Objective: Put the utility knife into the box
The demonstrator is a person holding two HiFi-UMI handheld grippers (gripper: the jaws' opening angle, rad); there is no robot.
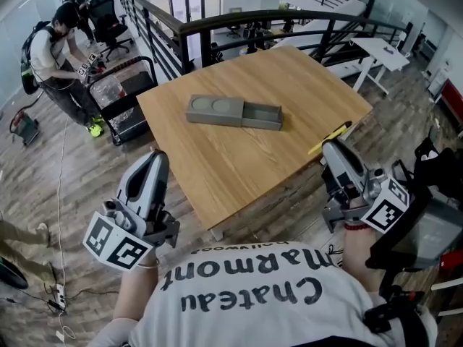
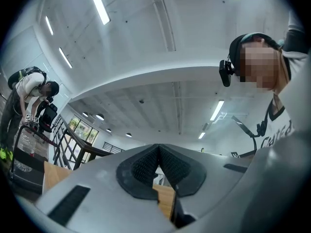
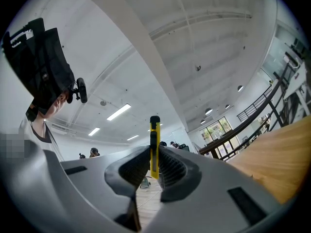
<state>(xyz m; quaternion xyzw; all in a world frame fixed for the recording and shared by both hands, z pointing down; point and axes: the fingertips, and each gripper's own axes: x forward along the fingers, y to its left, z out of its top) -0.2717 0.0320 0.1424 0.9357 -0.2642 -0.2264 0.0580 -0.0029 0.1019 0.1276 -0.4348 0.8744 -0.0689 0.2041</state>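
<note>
A grey box (image 1: 234, 112) lies on the wooden table (image 1: 217, 165), its drawer part pulled out to the right. The yellow utility knife (image 1: 329, 136) sticks out of my right gripper (image 1: 330, 146) at the table's right edge, right of the box. In the right gripper view the knife (image 3: 154, 147) stands upright between the shut pads (image 3: 169, 169). My left gripper (image 1: 155, 157) is held off the table's near left edge, its jaws shut with nothing between them; its pads (image 2: 146, 164) meet in the left gripper view.
A black railing (image 1: 239, 20) runs behind the table. A person (image 1: 54, 60) stands at a cart (image 1: 123, 96) at the far left. A white desk (image 1: 380, 53) stands at the back right. Cables (image 1: 58, 295) lie on the wood floor.
</note>
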